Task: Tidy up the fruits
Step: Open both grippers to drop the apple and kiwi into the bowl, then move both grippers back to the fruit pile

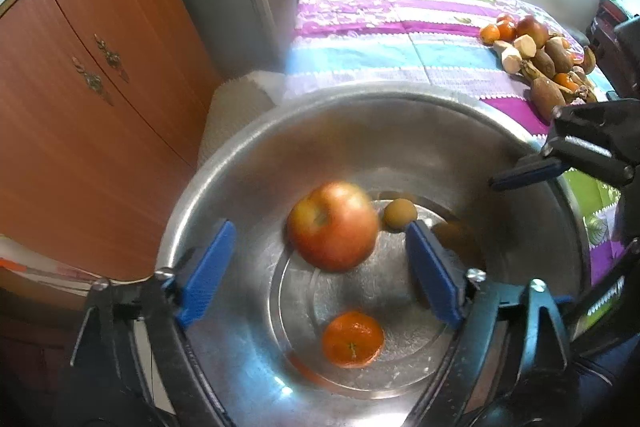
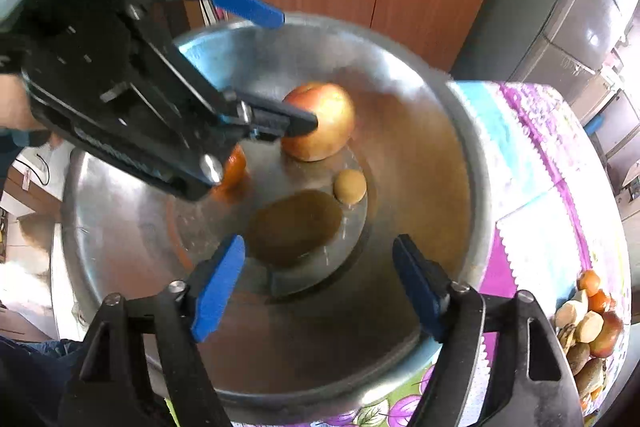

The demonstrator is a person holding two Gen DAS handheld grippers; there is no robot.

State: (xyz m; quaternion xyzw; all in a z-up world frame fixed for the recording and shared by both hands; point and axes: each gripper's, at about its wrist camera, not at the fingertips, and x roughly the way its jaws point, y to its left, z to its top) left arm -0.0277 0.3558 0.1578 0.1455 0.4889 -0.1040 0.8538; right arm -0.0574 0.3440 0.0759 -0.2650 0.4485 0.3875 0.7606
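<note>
Brushed, dully reflective metal basin (image 1: 400, 131) beneath the fingers, blue ribbed plastic finger pads (image 1: 206, 277), glossy smooth-skinned apple (image 1: 332, 227), patterned cloth cover (image 1: 360, 39) beyond

In the metal bowl (image 1: 248, 155) I see a blurred red-yellow apple (image 1: 333, 225), a small brown fruit (image 1: 400, 213) just beside it, and an orange (image 1: 353, 339) apart. More fruit (image 1: 540, 55) lies heaped on the desk.

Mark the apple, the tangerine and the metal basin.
apple (image 1: 333, 225): left wrist view, middle of its red skin.
tangerine (image 1: 353, 339): left wrist view, top, near the stem.
metal basin (image 1: 400, 131): left wrist view, bare far inner wall.
</note>
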